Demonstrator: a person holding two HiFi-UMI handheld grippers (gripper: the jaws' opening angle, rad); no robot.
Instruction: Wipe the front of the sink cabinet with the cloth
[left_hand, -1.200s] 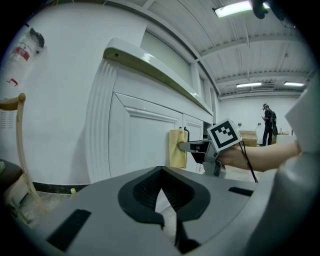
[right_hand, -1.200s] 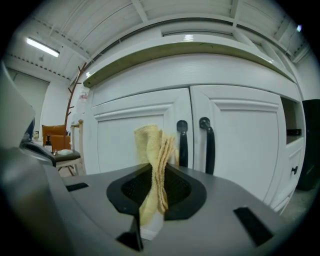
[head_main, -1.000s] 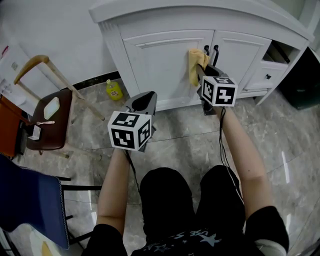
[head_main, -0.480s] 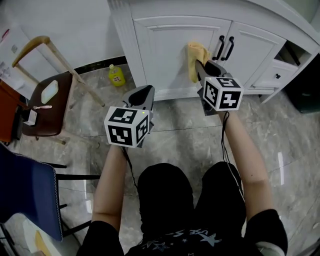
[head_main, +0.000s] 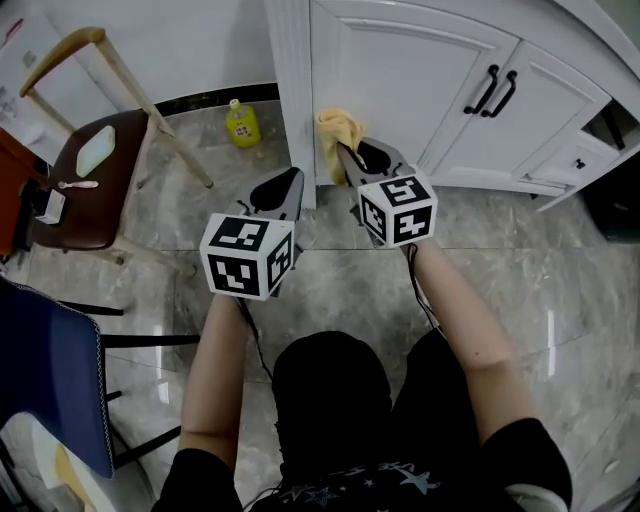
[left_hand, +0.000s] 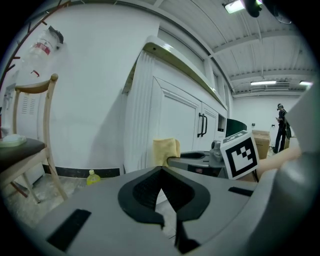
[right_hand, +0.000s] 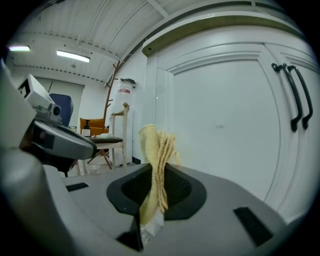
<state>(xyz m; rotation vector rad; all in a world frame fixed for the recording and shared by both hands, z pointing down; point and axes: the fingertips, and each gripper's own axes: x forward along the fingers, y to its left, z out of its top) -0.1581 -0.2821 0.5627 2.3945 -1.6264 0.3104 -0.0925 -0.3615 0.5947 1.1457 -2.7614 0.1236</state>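
Cloth (head_main: 335, 135), a single yellow one, is gripped in the right claw (head_main: 345, 155), whose jaws are closed on its bunched folds with the free end standing up above them. It is held at the left edge of the sink cabinet (head_main: 400, 80), low on the left of the cabinet's two white doors (head_main: 395, 70); actual contact cannot be confirmed. Two black handles (head_main: 495, 90) are seen side by side where the doors meet. The left claw (head_main: 295, 175) is kept just before the cabinet's left corner, jaws pressed together on nothing. One yellow bottle (head_main: 240, 122) is stood on the floor (head_main: 500, 250) left of the cabinet, and one wooden chair (head_main: 90, 180) further left.
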